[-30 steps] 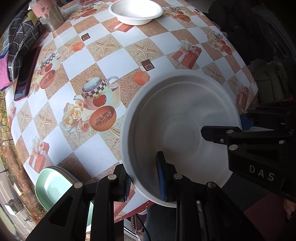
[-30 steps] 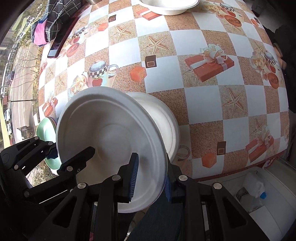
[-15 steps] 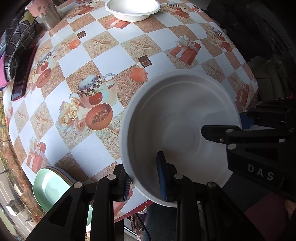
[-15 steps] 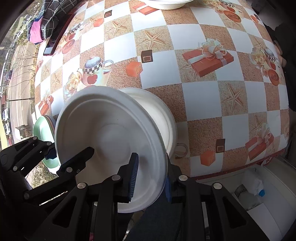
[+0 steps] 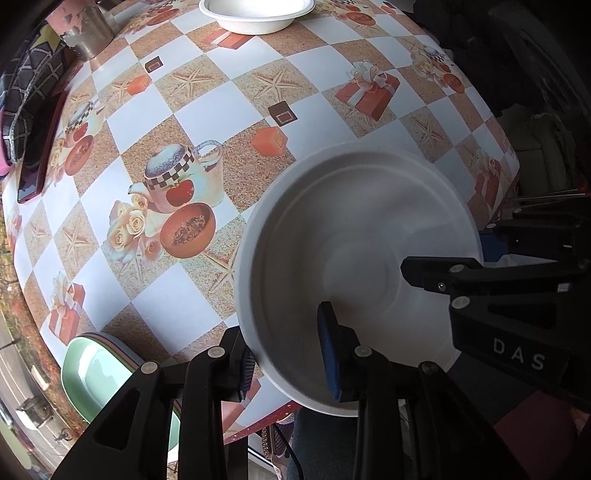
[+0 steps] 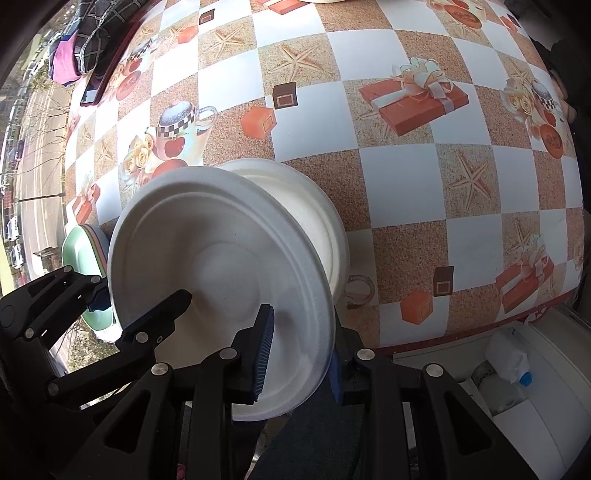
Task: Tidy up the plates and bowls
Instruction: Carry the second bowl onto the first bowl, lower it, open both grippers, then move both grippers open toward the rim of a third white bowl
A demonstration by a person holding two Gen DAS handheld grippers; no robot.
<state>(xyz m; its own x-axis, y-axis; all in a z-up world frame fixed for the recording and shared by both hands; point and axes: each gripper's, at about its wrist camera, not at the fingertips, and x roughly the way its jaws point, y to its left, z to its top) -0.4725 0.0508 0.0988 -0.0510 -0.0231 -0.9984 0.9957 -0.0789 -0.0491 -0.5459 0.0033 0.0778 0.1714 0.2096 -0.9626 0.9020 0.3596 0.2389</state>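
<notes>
My left gripper (image 5: 286,360) is opening now: a second ago its blue pads pinched the near rim of the white round paper plate (image 5: 362,266), and now a clear gap shows beside the outer pad, so the rim only stands between the jaws and is no longer pressed. My right gripper (image 6: 297,356) has not changed; it stays clenched on the same plate's edge at about 5 o'clock in its own view and carries it, tilted. Under the plate, toward 1 o'clock, sits the white paper bowl (image 6: 314,218) on the checkered oilcloth table (image 6: 406,177). I judge this is a handover, so the right hand alone must now place the plate. The green plate stack (image 5: 92,373) waits at 7 o'clock, a second white bowl (image 5: 255,14) at 12 o'clock.
</notes>
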